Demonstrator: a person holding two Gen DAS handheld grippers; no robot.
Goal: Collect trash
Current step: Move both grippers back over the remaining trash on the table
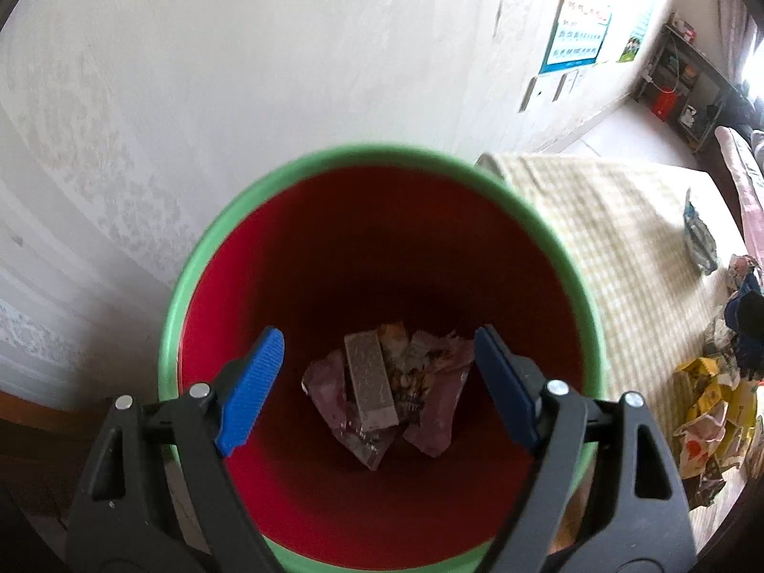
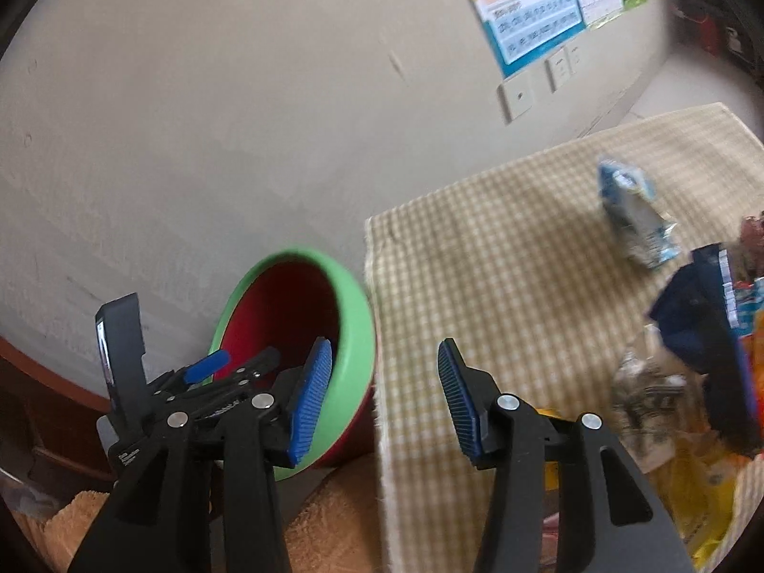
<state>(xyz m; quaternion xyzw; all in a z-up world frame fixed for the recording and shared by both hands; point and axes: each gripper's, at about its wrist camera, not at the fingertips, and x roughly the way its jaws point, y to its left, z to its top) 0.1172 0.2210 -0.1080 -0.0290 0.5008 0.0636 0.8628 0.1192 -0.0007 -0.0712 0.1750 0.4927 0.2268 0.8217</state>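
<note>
We hold our left gripper (image 1: pixel 377 387) over the mouth of a bin (image 1: pixel 205 258) that is red inside with a green rim. Its blue pads (image 1: pixel 253 382) stand wide apart with nothing between them. At the bottom of the bin lies a small heap of trash (image 1: pixel 382 391): crumpled pinkish wrappers and a flat grey bar-shaped packet on top of them.

The bin stands against a pale plastered wall (image 1: pixel 238 71), just beside the edge of a worktop (image 2: pixel 501 262) covered with a yellow-and-white checked cloth. From the right wrist view, our right gripper (image 2: pixel 382 396) hovers near that cloth edge, released, its ribbed blue pads parted and empty. Past it, to the left, the left gripper shows above the bin.

More trash lies on the cloth: a blue-and-white carton (image 2: pixel 635 210) lying alone toward the far side, a crumpled clear plastic piece (image 2: pixel 644 391), a dark blue item (image 2: pixel 706 315) that we cannot identify through the blur, and yellow and orange wrappers (image 1: pixel 711 406) bunched at the near right.

On the wall hang blue-bordered posters (image 2: pixel 535 14) with printed lines, and below them white wall plates (image 2: pixel 515 95). In the far corner of the room stands a dark shelf unit (image 1: pixel 678 81) with assorted things on it. A tan towel-like fabric (image 2: pixel 334 525) lies below the bin.
</note>
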